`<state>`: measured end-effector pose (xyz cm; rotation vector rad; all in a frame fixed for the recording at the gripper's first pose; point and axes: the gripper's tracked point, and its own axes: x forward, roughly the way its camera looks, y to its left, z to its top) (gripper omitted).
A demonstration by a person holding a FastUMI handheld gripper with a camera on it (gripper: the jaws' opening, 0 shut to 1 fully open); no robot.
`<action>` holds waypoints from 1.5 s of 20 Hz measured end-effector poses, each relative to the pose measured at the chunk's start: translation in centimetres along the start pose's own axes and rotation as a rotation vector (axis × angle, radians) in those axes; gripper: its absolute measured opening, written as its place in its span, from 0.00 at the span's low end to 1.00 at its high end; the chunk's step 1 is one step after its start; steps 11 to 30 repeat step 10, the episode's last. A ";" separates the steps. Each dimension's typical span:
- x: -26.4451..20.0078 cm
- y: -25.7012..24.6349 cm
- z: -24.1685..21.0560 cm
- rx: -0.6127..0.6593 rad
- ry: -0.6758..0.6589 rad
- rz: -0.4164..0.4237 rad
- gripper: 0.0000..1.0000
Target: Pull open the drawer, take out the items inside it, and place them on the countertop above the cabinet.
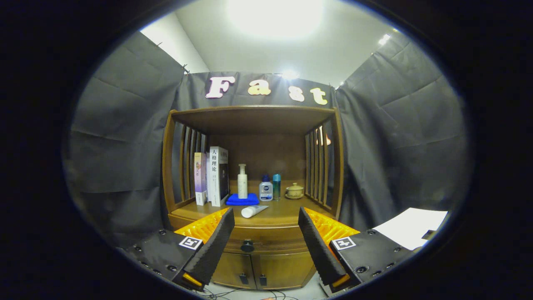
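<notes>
We see our claw (266, 239) standing wide open with nothing in it, facing a wooden cabinet (254, 266), and we take the drawer knob (247, 246) as our landmark. The knob sits between the two fingers, beyond their tips, on the front of a drawer (270, 239) that looks shut flush with the cabinet. Just above the knob runs the worktop (283, 212); on it, nearest the knob, a white tube (254, 211) lies on its side close to the front edge. Farther back from the knob stand a pump bottle (242, 180) on a folded blue cloth (242, 199), a small blue-capped bottle (265, 188), a teal bottle (276, 186) and a lidded cup (294, 191); books (212, 175) stand up and to the left of the knob. Below it are two cabinet doors. A shut drawer with things above fits either a drawer yet to be emptied or one emptied and closed again, and we cannot tell which. If we reach for the knob, it is small and the claw is wide, so an off-centre closing could slip off it. A high approach could nudge the tube, which may roll off the edge.
</notes>
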<state>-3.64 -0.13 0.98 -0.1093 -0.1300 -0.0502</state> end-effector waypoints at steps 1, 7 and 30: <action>-0.7 0.4 0.1 0.008 -0.005 0.006 0.97; -1.4 -0.2 2.1 0.045 -0.049 -0.018 0.97; -1.7 -0.5 2.9 0.056 -0.071 -0.025 0.97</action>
